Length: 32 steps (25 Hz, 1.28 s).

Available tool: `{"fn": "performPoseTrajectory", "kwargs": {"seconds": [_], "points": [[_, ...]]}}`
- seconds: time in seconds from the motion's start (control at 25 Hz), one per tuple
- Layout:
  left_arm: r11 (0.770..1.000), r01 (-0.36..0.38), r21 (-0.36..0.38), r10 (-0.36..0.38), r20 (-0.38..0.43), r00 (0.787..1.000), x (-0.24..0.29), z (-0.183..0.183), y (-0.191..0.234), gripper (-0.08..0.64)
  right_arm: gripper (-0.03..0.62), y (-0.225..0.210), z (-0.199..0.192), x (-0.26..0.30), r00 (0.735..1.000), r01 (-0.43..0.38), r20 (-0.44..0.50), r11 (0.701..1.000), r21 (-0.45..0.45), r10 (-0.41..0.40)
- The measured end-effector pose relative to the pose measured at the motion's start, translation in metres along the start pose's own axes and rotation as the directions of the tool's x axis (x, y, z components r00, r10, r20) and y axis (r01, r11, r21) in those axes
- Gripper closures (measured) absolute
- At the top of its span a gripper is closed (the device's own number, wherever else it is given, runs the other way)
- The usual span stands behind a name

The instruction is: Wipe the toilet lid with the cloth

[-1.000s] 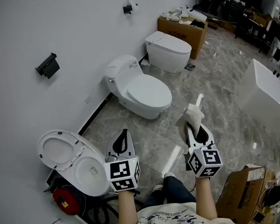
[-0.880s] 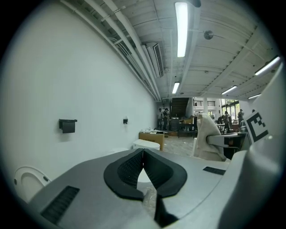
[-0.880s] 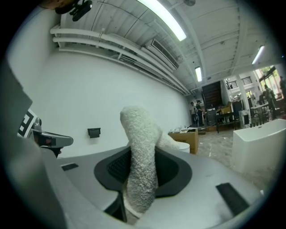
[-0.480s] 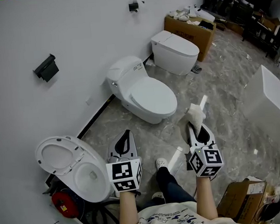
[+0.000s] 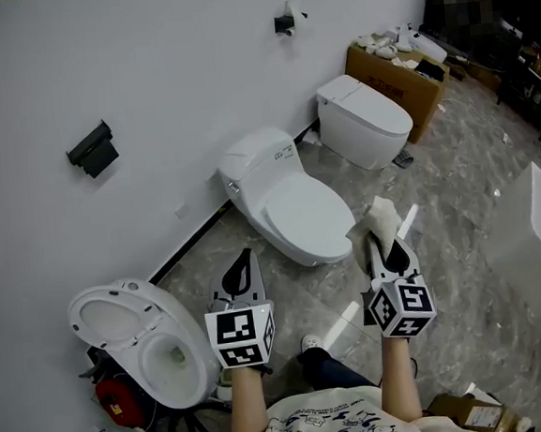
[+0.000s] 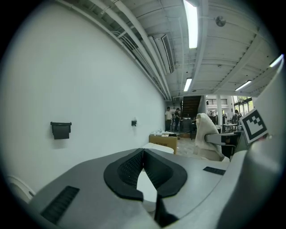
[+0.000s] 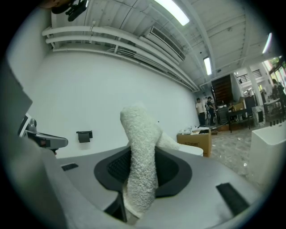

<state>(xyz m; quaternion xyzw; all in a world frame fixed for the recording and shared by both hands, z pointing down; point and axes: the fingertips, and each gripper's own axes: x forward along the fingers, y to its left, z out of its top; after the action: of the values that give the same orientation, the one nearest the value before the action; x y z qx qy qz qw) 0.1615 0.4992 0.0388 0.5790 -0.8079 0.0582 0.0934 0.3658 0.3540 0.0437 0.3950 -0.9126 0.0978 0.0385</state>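
As the white fluffy cloth point(image 5: 376, 218) hangs in the air and touches no toilet, wiping looks not yet begun; by my reading the whole lid is left to do.

Nearest: two bare forearms held out side by side, roughly level, pointing forward over the grey marble floor point(image 5: 457, 194).

Left gripper point(image 5: 245, 256): tongs clenched tip to tip on nothing, plain in the left gripper view.

Right gripper point(image 5: 382, 246): tongs grasping the cloth, which stands up between them as a rolled tuft and flops past the tips.

Low to the left: a white toilet with raised seat and lid point(image 5: 133, 316), apart from both grippers.

Ahead, in line between the two grippers and well beyond them: a white toilet with closed lid point(image 5: 293, 208), set against the wall. Likely the target.

Farther along the wall: a second closed white toilet point(image 5: 367, 117), then a brown cardboard box point(image 5: 397, 66).
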Motion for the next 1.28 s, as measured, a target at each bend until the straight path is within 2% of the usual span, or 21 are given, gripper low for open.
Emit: {"fn": "performPoseTrajectory", "kwargs": {"seconds": [0.36,0.68,0.88,1.28], "points": [[0.999,-0.048,-0.011,0.048,-0.006,0.999,0.083,0.017,0.009,0.557,0.469,-0.023,0.016,0.092,0.998,-0.058,-0.009,0.998,-0.005,0.058],[0.999,-0.051,-0.017,0.051,-0.024,0.998,0.139,0.014,0.025,0.555,0.469,-0.03,0.004,0.149,0.997,-0.065,-0.04,0.998,0.0,0.065],[0.999,-0.028,-0.017,0.027,-0.021,0.999,0.191,0.019,0.041,0.555,0.469,-0.037,0.007,0.196,0.998,-0.043,-0.035,0.999,0.0,0.043],[0.998,0.065,-0.009,-0.065,-0.033,0.997,0.349,0.041,0.102,0.555,0.469,-0.049,0.018,0.345,0.998,0.055,-0.036,0.998,0.01,-0.055]]}}
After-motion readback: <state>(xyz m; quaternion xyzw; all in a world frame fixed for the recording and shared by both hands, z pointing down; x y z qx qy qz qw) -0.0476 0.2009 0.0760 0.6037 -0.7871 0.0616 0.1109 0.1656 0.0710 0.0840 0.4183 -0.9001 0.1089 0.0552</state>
